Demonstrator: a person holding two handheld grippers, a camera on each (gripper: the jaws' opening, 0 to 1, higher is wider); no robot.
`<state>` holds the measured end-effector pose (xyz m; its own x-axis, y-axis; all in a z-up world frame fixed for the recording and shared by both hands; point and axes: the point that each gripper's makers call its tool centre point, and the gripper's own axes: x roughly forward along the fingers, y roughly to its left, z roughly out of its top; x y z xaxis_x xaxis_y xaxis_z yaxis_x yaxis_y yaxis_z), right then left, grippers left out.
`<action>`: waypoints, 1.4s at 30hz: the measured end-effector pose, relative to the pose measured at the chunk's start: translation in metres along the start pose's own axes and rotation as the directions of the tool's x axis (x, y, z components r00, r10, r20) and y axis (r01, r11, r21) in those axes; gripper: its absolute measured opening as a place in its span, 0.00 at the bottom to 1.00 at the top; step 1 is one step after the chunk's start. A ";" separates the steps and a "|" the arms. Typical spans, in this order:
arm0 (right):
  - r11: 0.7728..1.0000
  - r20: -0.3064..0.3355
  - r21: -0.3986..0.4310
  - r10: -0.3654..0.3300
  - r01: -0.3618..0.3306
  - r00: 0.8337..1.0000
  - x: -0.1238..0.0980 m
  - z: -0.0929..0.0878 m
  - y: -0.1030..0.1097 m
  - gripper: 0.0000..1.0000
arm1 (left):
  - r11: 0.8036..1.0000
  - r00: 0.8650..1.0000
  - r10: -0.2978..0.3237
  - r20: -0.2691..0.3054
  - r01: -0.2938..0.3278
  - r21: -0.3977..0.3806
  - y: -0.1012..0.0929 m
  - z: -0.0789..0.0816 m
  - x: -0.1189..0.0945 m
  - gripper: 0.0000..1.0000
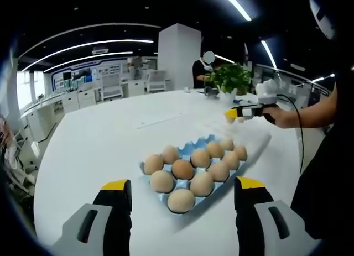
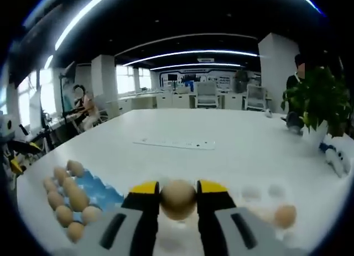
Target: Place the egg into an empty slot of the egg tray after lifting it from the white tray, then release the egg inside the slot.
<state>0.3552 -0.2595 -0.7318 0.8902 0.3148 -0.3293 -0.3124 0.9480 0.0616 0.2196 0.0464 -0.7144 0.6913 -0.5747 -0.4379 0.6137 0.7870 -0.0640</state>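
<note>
Now egg lifted, carry to egg tray comes next.
Left gripper view: left gripper [image 1: 182, 192] spread, empty, over egg tray [image 1: 206, 140] near table's [image 1: 99, 140] near edge. Right gripper view: right gripper [image 2: 178, 194] pinching egg [image 2: 178, 199] above white tray [image 2: 260, 203]; next, move to an empty slot and let go.

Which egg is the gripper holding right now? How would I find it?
Look at the big white table in the right gripper view, then down to the right gripper with yellow tips at the bottom middle. The egg is squeezed between those tips. The other eggs sit in the blue egg tray to its left; this one is held up alone.
</note>
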 end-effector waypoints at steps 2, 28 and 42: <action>1.000 -0.001 0.007 0.003 -0.003 1.000 0.001 -0.001 0.002 0.26 | 1.000 1.000 0.002 -0.002 -0.002 -0.001 0.001 -0.001 -0.001 0.75; 0.968 -0.001 0.024 0.248 -0.248 0.969 0.032 0.006 0.115 0.26 | 1.000 1.000 0.006 -0.009 -0.006 -0.003 0.002 -0.005 -0.003 0.74; 0.941 -0.022 0.006 0.339 -0.339 0.940 0.047 0.004 0.161 0.26 | 1.000 1.000 0.008 -0.012 -0.009 -0.007 0.003 -0.006 -0.004 0.74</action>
<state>0.3482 -0.0917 -0.7335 0.7239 0.6167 -0.3093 -0.5941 0.7851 0.1749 0.2163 0.0525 -0.7186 0.6920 -0.5654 -0.4488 0.6051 0.7934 -0.0664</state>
